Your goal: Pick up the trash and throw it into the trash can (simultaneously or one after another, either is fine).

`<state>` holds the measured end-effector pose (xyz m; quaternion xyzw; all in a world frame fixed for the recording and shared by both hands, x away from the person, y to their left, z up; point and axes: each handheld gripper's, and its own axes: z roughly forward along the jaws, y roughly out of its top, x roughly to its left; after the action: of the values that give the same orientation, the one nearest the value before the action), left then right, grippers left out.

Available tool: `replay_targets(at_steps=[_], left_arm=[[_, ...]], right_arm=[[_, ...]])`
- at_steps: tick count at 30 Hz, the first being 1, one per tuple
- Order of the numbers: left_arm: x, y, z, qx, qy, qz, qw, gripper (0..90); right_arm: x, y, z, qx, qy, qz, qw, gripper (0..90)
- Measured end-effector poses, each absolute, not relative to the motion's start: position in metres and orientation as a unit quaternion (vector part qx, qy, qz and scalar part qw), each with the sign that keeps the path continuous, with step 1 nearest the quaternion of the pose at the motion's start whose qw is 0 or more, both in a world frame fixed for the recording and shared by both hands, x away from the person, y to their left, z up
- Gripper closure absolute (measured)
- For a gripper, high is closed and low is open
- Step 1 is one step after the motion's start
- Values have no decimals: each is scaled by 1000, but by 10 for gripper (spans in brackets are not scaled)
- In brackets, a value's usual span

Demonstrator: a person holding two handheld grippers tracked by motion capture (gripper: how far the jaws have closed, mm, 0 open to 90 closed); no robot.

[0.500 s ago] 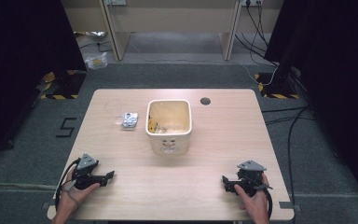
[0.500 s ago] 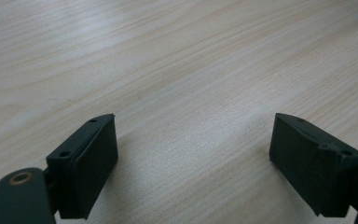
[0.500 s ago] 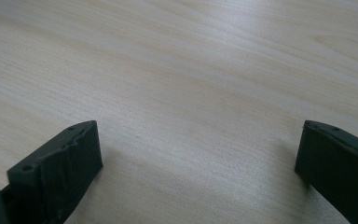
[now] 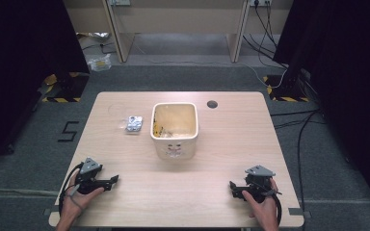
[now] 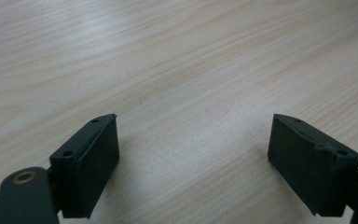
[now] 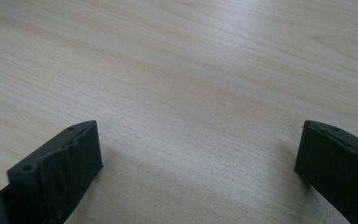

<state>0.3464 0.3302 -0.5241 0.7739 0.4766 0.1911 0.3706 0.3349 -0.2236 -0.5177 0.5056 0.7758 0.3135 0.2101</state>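
Small clear packet (image 4: 133, 124), holding what look like pale rounded pieces, lying flat on the counter (image 4: 125, 202) just left of the bin and apart from it; being the loose item on the surface, it is judged the piece next to be handled. Cream square bin (image 4: 174, 129) at the centre of the counter, upright, open-topped, a small face drawn on its near wall; inside, against the left wall and floor, a few yellowish scraps and some crumpled clear wrapping, too small to name more closely; the bin is far from full.

Left tongs (image 4: 110, 181) at the near left corner, held low by the left hand (image 4: 77, 197), pointing right across the counter; in the left gripper view the two black jaws stand spread wide with bare wood grain between them; nothing pinched. Right tongs (image 4: 234, 186) at the near right corner, held by the right hand (image 4: 262, 204), pointing left; spread wide likewise, and empty.

Compared with half a second ago, nothing has shifted: packet, bin and both hands keep the same places; judged a resting pose, with no reach toward the packet yet begun.

Far of the bin, a dark round cable hole (image 4: 212, 104) in the counter; on the grey floor at left, a taped figure 5 (image 4: 68, 131).
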Motion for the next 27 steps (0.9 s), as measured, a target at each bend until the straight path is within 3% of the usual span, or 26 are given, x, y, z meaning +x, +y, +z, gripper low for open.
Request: replay_targets(at_steps=[10, 27], left_arm=[[363, 322, -507, 751, 485, 195, 402, 186], [404, 302, -494, 739, 502, 211, 397, 172]], right_arm=[[335, -223, -518, 506, 776, 312, 211, 4], [335, -223, -518, 505, 777, 313, 210, 3]])
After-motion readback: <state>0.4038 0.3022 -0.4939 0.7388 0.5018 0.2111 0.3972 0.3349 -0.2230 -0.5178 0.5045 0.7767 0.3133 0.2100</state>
